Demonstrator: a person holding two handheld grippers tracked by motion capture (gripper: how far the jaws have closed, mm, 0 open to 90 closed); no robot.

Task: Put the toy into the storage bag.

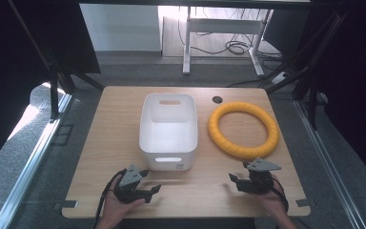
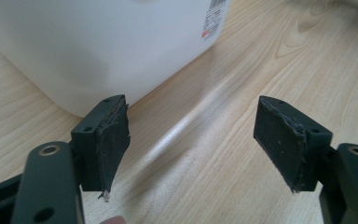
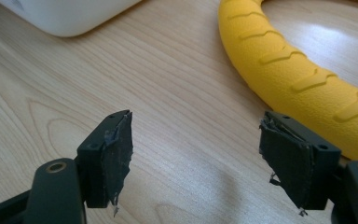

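Observation:
A white plastic bin (image 1: 168,131) stands empty in the middle of the wooden table (image 1: 105,143). To its right lies a yellow ribbed ring (image 1: 243,129) flat on the wood. My left gripper (image 1: 148,181) rests near the front edge, just left of and below the bin, jaws wide apart with nothing between them. In the left gripper view the left gripper (image 2: 193,140) faces the bin's wall (image 2: 98,42). My right gripper (image 1: 239,171) sits near the front right, just below the ring, open and empty. The right gripper (image 3: 196,154) has the ring (image 3: 298,70) ahead to its right.
A round cable hole (image 1: 218,99) is in the table's far edge beyond the ring. Dark frame posts (image 1: 55,90) stand at both sides of the table. A white desk frame (image 1: 221,36) and cables lie on the floor behind.

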